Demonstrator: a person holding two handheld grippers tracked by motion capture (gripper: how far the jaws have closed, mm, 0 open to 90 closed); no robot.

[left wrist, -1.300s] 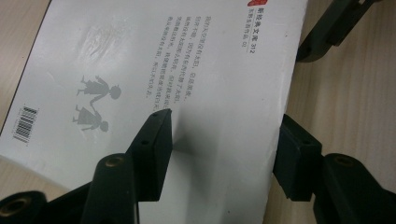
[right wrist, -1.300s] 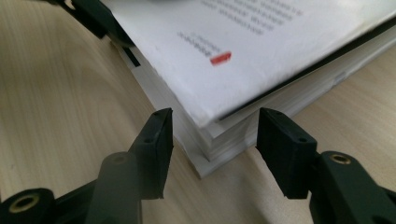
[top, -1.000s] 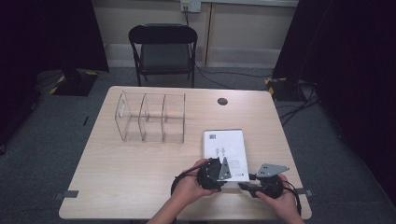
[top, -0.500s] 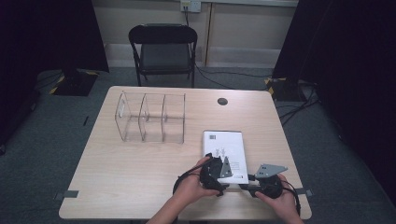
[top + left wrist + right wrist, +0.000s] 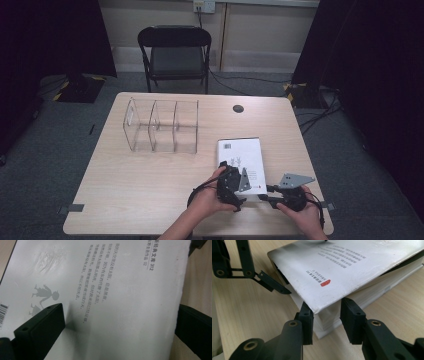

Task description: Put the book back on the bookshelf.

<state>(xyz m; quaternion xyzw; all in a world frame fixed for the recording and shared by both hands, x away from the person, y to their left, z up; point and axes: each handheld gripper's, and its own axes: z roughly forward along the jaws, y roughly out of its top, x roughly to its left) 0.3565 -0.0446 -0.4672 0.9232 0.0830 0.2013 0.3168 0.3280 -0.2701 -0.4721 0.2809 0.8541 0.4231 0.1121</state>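
a white paperback book (image 5: 241, 159) lies flat at about 5 o'clock on the wooden table (image 5: 125, 175), back cover up, with a barcode at its far corner, grey figures, lines of printed text and a small red mark. its near corner sits close to the table's front edge; bare wood stretches toward 9 o'clock, and a clear three-bay organizer (image 5: 161, 125) stands well apart at 11 o'clock. the left gripper (image 5: 120, 327) leans over the book's near end, jaws spread across the cover's width. the right gripper (image 5: 325, 322) is held low at the near corner, jaws apart around the page block under the lifted cover.
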